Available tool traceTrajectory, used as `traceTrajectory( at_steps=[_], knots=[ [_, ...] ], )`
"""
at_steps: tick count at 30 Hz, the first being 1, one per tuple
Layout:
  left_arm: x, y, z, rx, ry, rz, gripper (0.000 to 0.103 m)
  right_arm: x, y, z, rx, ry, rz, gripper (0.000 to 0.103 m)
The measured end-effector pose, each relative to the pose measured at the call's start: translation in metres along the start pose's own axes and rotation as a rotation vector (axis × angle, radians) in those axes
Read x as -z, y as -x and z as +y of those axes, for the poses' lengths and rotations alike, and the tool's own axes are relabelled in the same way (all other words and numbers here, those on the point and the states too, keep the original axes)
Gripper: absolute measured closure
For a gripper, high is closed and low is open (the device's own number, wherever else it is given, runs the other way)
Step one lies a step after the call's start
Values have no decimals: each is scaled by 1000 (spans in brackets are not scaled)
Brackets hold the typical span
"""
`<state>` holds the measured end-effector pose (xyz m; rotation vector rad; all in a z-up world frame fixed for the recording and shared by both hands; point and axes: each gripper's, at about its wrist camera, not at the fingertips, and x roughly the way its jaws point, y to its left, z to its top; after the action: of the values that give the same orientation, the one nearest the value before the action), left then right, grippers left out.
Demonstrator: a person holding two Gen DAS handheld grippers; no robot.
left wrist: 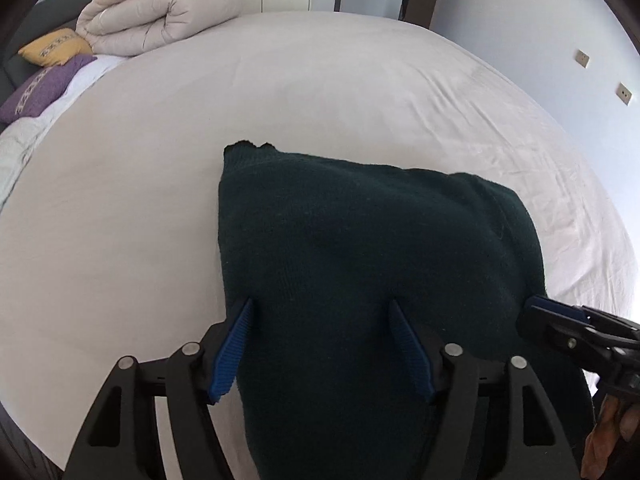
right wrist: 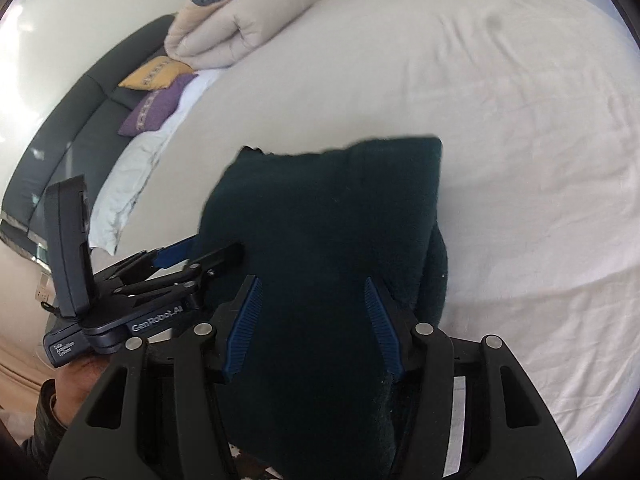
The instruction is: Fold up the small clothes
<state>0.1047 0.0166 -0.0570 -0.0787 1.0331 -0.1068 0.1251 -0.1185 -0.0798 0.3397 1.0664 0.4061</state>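
Note:
A dark green knitted garment (left wrist: 360,240) (right wrist: 320,220) lies folded on the white bed sheet (left wrist: 160,200) (right wrist: 520,160), its near part running under both grippers. My left gripper (left wrist: 320,304) stands open and wide over the garment's near left part, with cloth between its blue pads and its left finger at the cloth's edge. It also shows in the right wrist view as the left gripper (right wrist: 200,254), at the garment's left side. My right gripper (right wrist: 312,280) straddles the near right part; cloth fills the gap, and whether the pads press on it is unclear. Its tip, the right gripper (left wrist: 536,310), touches the garment's right edge.
A rolled beige duvet (left wrist: 160,16) (right wrist: 228,36) lies at the bed's far left, beside a yellow cushion (left wrist: 52,50) and a purple cushion (left wrist: 44,86). A dark headboard (right wrist: 80,120) runs along the left. Wide bare sheet lies beyond and right of the garment.

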Motion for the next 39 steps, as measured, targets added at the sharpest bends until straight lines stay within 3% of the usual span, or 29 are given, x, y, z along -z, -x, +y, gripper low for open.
traceTrajectory(
  at_steps=[1, 2, 5, 9, 12, 14, 15, 17, 19, 22, 29, 31, 33, 34, 35, 36, 39],
  knots=[
    [0, -3, 4, 9, 11, 8, 21, -3, -11, -9, 13, -24, 9, 75],
    [0, -5, 7, 15, 15, 15, 17, -4, -15, -15, 14, -39, 0, 79],
    [3, -14, 14, 37, 39, 39, 9, -8, -26, -30, 12, -35, -11, 85],
    [8, -16, 13, 28, 40, 12, 6, -10, -41, -32, 49, 36, -45, 86],
    [8, 1, 11, 8, 39, 4, 16, -12, -40, -33, 62, 42, -50, 86],
    [10, 23, 0, -32, -4, -22, 36, -11, -25, -24, 64, 45, -62, 86],
    [12, 34, -7, -62, -35, -49, 38, -8, -16, -17, 57, 60, -76, 86],
    [19, 44, -16, -77, -64, -80, 38, 1, 3, -9, 37, 76, -101, 86],
    [25, 33, -22, -96, -92, -47, 37, 10, 10, -7, 29, 81, -100, 83],
    [34, 22, -22, -129, -99, -78, 27, 29, -3, -13, 84, 112, -46, 83],
    [32, 33, -14, -79, -55, -109, 30, 35, 9, -18, 66, 81, -95, 83],
    [36, 50, -13, -53, -38, -157, 30, 33, 28, -13, 70, 90, -150, 83],
    [42, 80, -14, -58, -44, -265, 29, 34, 52, -7, 98, 124, -224, 83],
    [44, 96, -16, -78, -50, -321, 21, 35, 66, -3, 116, 143, -270, 83],
    [47, 117, -17, -118, -58, -406, 7, 36, 80, 2, 137, 164, -319, 83],
    [48, 133, -18, -152, -61, -469, 0, 37, 98, 9, 165, 195, -384, 83],
    [51, 189, -24, -288, -79, -689, 0, 42, 142, 31, 231, 273, -543, 75]
  ],
)
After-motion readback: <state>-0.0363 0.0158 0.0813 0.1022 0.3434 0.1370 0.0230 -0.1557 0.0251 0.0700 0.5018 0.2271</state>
